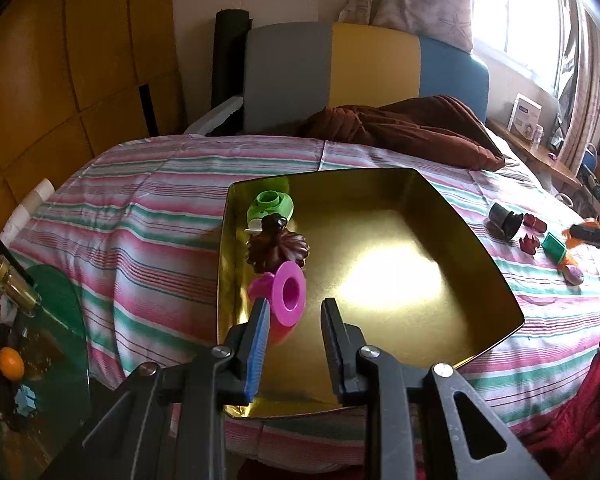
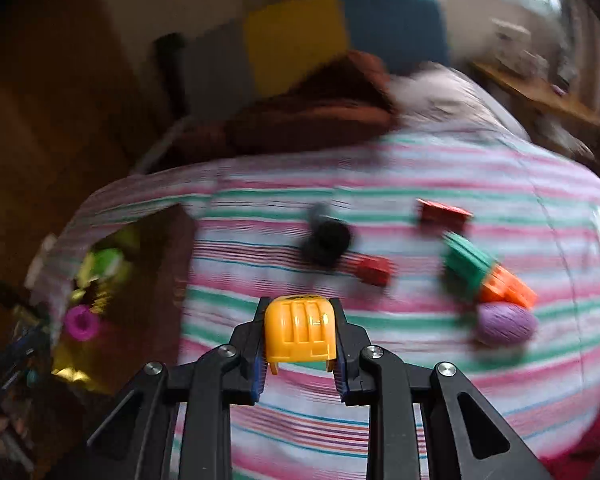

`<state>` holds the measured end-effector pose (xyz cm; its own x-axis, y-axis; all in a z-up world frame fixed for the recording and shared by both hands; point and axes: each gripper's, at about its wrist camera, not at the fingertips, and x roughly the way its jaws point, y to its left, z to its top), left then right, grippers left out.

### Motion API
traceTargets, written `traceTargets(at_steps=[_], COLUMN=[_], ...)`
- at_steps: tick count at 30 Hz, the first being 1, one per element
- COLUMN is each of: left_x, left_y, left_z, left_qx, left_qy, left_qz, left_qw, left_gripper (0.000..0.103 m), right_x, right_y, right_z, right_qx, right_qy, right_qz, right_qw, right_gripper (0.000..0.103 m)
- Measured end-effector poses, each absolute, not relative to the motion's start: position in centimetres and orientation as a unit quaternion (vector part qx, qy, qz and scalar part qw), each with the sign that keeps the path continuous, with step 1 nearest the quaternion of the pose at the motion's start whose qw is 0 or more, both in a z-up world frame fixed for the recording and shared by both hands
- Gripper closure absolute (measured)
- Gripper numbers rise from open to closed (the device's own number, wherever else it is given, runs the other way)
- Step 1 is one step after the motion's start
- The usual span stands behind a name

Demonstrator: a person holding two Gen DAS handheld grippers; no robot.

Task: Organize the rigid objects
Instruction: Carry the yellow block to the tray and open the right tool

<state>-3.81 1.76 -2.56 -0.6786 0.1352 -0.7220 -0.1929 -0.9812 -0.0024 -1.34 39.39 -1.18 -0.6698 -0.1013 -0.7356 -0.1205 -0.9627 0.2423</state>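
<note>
We hold the right gripper (image 2: 300, 300) above the striped bedspread (image 2: 400, 380), its two fingers clamped on the sides of a yellow plastic piece (image 2: 299, 330) that sits between the pads, clear of the cloth. Beyond the fingertips lie a black cup-shaped piece (image 2: 326, 240) and a small red block (image 2: 374, 270); further to the right of them are a second red block (image 2: 442, 214), a green and orange piece (image 2: 484, 274) and a purple egg shape (image 2: 506, 324). The view is blurred.

Our left gripper (image 1: 296, 304) hovers over the near end of the gold tray (image 1: 420, 320), fingers parted with nothing between them. Just beyond its left finger lies a pink spool (image 1: 286, 292), then a brown ridged piece (image 1: 278, 250) and a green ring piece (image 1: 272, 204) in a row along the tray's left wall.
</note>
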Motion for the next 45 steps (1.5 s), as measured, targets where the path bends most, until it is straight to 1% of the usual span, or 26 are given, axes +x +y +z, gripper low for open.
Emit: traceTargets(at_steps=[7,11,15,20,25,26,27,28,29,32,33,34,37,39,42,45], left_x=[-3.5,-3.6,-3.5,-3.6,-3.8,-3.9,-3.8,-3.9,-3.8,-3.7,-3.7,-3.7,-3.6,-3.6,-3.5,-3.2], left_y=[-0.7,-3.2,-5.3,-7.5,-8.1,-8.0,-7.9,-7.9,-7.9,-8.0,-8.0,-8.0,-8.0,-8.1,-7.9,-7.2], left_z=[-2.3,-2.3,-2.6,-3.5,-4.4,-4.6,-4.7,-4.9,-4.9,-4.9,-4.8,-4.7,-4.4,-4.2,-3.8,-3.3], left_qx=[-0.381,-0.378,-0.376,-0.385,-0.393,-0.394,-0.396,-0.398,-0.399,-0.396,-0.394,-0.393,-0.390,-0.390,-0.386,-0.380], left_qy=[0.007,-0.018,-0.032,-0.044,-0.051,-0.051,-0.050,-0.049,-0.050,-0.049,-0.049,-0.049,-0.049,-0.051,-0.048,-0.039], left_qz=[0.922,0.925,0.926,0.922,0.918,0.918,0.917,0.916,0.916,0.917,0.918,0.918,0.919,0.920,0.921,0.924], left_qw=[0.070,0.044,0.021,-0.007,-0.009,-0.009,-0.008,-0.007,-0.007,-0.004,-0.005,-0.006,-0.008,-0.007,-0.006,0.002], left_gripper=[0.077,0.077,0.077,0.077,0.077,0.077,0.077,0.077,0.077,0.077,0.077,0.077,0.076,0.075,0.074,0.074], right_x=[-3.1,-4.3,-5.3,-6.3,-7.1,-7.4,-7.6,-7.6,-7.6,-7.4,-7.1,-6.9,-5.9,-5.1,-3.8,-2.5], right_y=[28.8,21.8,15.3,9.0,6.1,5.7,5.4,5.1,5.0,5.5,5.9,6.1,7.0,7.5,8.5,9.8], right_z=[1.0,0.1,-1.8,-5.0,-7.9,-8.6,-9.0,-9.3,-9.5,-9.3,-8.8,-8.4,-6.8,-5.9,-4.4,-2.6], right_qx=[-0.397,-0.412,-0.429,-0.457,-0.489,-0.497,-0.502,-0.504,-0.505,-0.500,-0.493,-0.487,-0.462,-0.447,-0.418,-0.372], right_qy=[0.096,0.072,0.051,0.028,0.022,0.027,0.030,0.030,0.031,0.045,0.044,0.040,0.019,-0.003,-0.037,-0.077], right_qz=[0.904,0.886,0.865,0.840,0.821,0.814,0.809,0.808,0.808,0.809,0.813,0.818,0.837,0.849,0.868,0.898], right_qw=[-0.126,-0.202,-0.255,-0.291,-0.295,-0.298,-0.303,-0.304,-0.304,-0.306,-0.305,-0.304,-0.292,-0.283,-0.264,-0.221], right_gripper=[0.077,0.077,0.077,0.077,0.076,0.071,0.058,0.042,0.035,0.024,0.016,0.009,0.005,0.000,0.000,0.000])
